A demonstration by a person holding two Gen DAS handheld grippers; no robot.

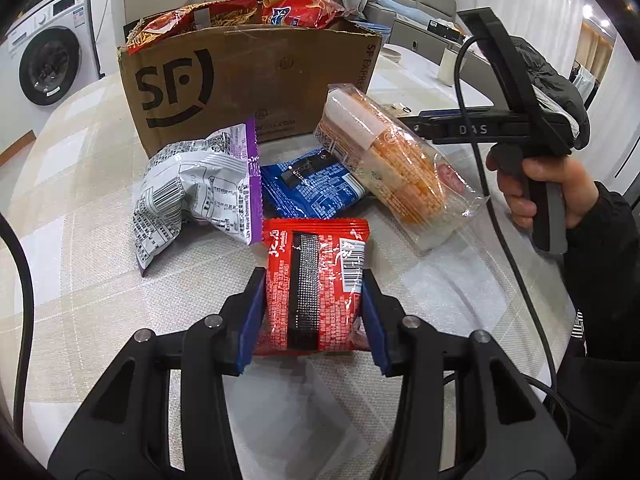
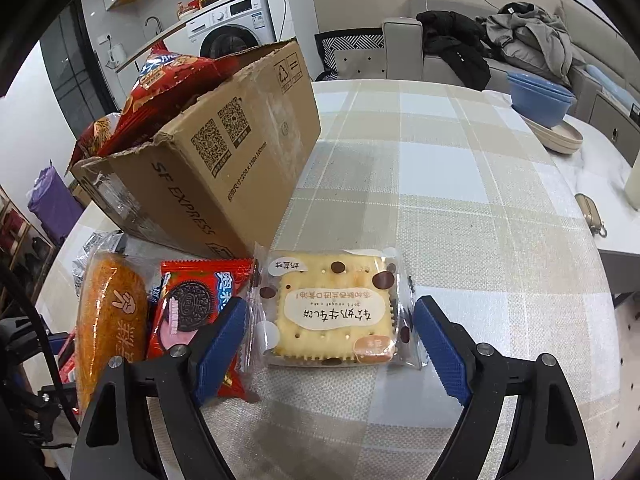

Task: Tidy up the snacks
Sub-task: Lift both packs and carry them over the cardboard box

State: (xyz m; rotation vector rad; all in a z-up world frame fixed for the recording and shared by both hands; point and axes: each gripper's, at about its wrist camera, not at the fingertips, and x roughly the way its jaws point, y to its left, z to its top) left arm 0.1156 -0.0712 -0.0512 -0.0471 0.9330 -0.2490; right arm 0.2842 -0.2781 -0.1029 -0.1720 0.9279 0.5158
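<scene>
— Checked tablecloth (image 2: 460, 184) over the table, cardboard box (image 1: 248, 80) standing on it. Where is the red packet (image 1: 314, 284)?

— Clamped between the left gripper (image 1: 314, 320) pads, long axis pointing away toward the box.

— And the right gripper (image 2: 330, 336)?

— Fingers spread wide, either side of the nougat biscuit pack (image 2: 334, 308), not touching. It lies flat, just beside the box's corner.
</scene>
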